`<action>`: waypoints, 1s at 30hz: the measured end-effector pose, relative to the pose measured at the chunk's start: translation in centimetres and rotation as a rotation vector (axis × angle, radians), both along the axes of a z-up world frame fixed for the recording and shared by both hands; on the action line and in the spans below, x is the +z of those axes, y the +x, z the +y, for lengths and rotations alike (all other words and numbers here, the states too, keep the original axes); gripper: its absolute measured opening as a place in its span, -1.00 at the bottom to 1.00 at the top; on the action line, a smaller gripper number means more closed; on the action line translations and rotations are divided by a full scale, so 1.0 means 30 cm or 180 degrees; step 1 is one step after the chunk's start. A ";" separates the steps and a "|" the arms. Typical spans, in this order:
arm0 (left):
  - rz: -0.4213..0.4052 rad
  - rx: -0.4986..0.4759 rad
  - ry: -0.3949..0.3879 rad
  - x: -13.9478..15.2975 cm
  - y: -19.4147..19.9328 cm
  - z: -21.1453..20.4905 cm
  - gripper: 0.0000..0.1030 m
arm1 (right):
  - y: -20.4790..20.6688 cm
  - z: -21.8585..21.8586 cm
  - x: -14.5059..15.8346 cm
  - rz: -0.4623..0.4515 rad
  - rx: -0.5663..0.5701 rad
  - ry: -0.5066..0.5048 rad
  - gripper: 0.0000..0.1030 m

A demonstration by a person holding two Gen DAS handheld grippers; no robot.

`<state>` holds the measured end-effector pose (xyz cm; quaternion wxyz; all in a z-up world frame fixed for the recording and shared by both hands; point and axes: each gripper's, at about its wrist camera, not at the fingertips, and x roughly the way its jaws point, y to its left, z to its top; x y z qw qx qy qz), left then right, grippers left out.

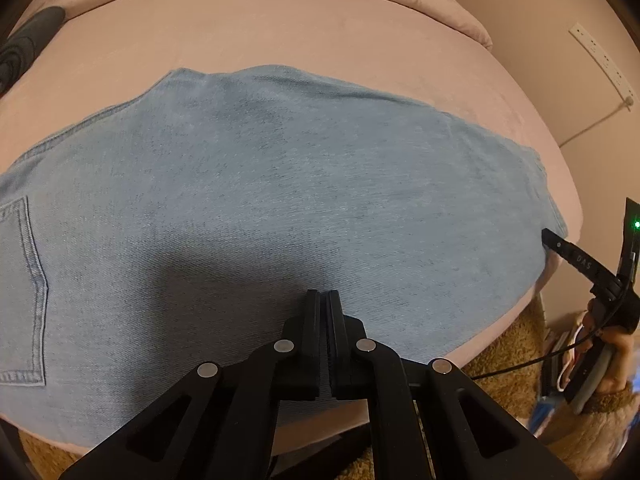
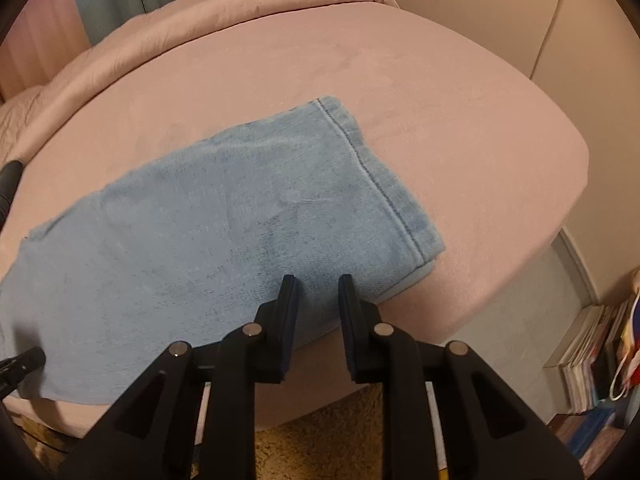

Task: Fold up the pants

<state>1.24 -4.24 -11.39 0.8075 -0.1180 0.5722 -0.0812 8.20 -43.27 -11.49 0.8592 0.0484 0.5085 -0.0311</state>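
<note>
Denim pants (image 1: 260,200) lie folded; left gripper (image 1: 324,294) fingers pressed together, right gripper (image 2: 318,280) fingers narrowly parted, empty.

Under my work lies a pink bed cover (image 2: 440,92), smooth and velvety, with a rolled pink quilt (image 2: 224,4) along its far edge. A white power strip (image 1: 602,60) hangs on the beige wall. Stacked books (image 2: 588,356) stand on the floor, beside a tan shaggy rug (image 2: 320,440).

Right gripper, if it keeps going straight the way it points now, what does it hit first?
Most likely the folded light blue denim pants, near their hemmed end; the open right gripper hangs just over that edge, though depth is hard to judge.
</note>
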 end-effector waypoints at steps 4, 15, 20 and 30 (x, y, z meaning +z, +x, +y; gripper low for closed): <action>-0.0014 0.0007 0.0035 0.004 -0.003 -0.012 -0.88 | 0.016 0.002 -0.008 0.0002 -0.0019 0.0058 -0.61; -0.0014 0.0034 0.0023 0.001 -0.002 -0.016 -0.88 | 0.003 0.006 -0.024 -0.0007 -0.0016 0.0094 -0.60; -0.0135 -0.0006 0.0137 0.004 -0.018 -0.029 -0.88 | 0.014 0.002 -0.018 0.0041 0.0020 0.0085 -0.60; -0.0125 -0.0045 0.0015 0.000 -0.012 0.001 -0.88 | 0.037 -0.003 -0.014 0.0137 -0.0058 0.0120 -0.60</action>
